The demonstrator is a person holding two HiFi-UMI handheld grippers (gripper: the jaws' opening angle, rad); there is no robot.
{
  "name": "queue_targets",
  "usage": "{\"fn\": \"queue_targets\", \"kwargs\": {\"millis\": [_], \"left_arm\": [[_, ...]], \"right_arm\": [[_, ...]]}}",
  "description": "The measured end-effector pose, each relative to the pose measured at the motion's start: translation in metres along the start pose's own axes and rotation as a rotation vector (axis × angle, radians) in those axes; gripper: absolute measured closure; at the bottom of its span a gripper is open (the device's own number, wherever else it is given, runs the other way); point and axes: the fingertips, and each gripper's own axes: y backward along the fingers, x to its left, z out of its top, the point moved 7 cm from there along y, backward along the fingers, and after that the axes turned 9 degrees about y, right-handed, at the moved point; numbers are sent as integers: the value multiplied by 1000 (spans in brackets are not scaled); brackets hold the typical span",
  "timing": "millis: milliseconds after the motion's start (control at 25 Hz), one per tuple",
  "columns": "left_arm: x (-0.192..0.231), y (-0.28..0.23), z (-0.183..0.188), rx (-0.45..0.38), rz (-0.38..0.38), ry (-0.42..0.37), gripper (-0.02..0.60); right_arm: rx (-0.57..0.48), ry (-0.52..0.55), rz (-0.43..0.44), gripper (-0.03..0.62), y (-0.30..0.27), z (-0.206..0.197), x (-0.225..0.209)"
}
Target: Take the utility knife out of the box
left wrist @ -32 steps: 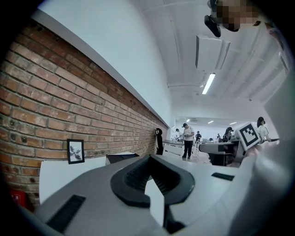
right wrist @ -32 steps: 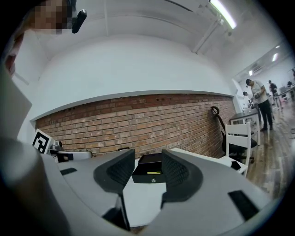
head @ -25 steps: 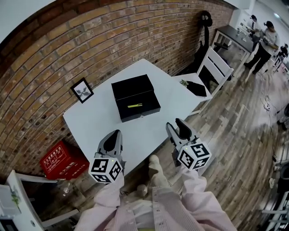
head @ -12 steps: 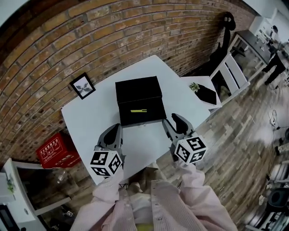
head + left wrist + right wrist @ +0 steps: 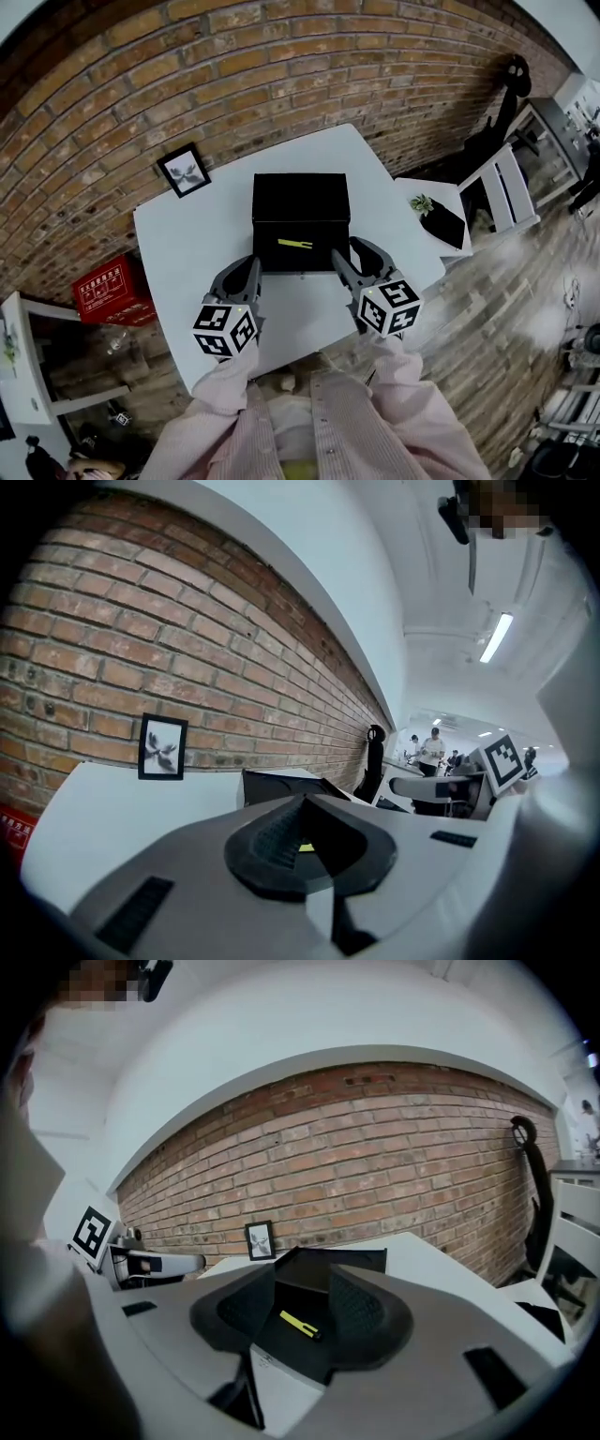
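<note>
A black box (image 5: 300,211) sits open at the middle of the white worktop (image 5: 187,244), its lid tipped back toward the far edge. The yellow utility knife (image 5: 294,245) lies flat inside the box's tray, untouched. The left tongs (image 5: 242,274) hover by the box's near left corner, spread and empty. The right tongs (image 5: 351,251) hover by its near right corner, also spread, with the knife showing in the gap well beyond them. A small framed picture (image 5: 184,170) stands at the far left corner.

Office-like workspace: brick wall (image 5: 281,75), white table (image 5: 187,248), strip light (image 5: 494,637), people (image 5: 432,752) beyond.
</note>
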Motion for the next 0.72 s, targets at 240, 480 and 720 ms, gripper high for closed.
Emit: {"fn": "queue_targets", "kwargs": {"millis": [240, 480, 720], "left_arm": [[4, -13, -3, 0, 56, 14, 589], [6, -23, -7, 11, 76, 16, 589], [10, -31, -14, 56, 74, 37, 589]], "right_arm": [[79, 40, 129, 431, -30, -5, -9], [187, 128, 245, 431, -55, -15, -5], [293, 199, 335, 431, -79, -26, 2]]}}
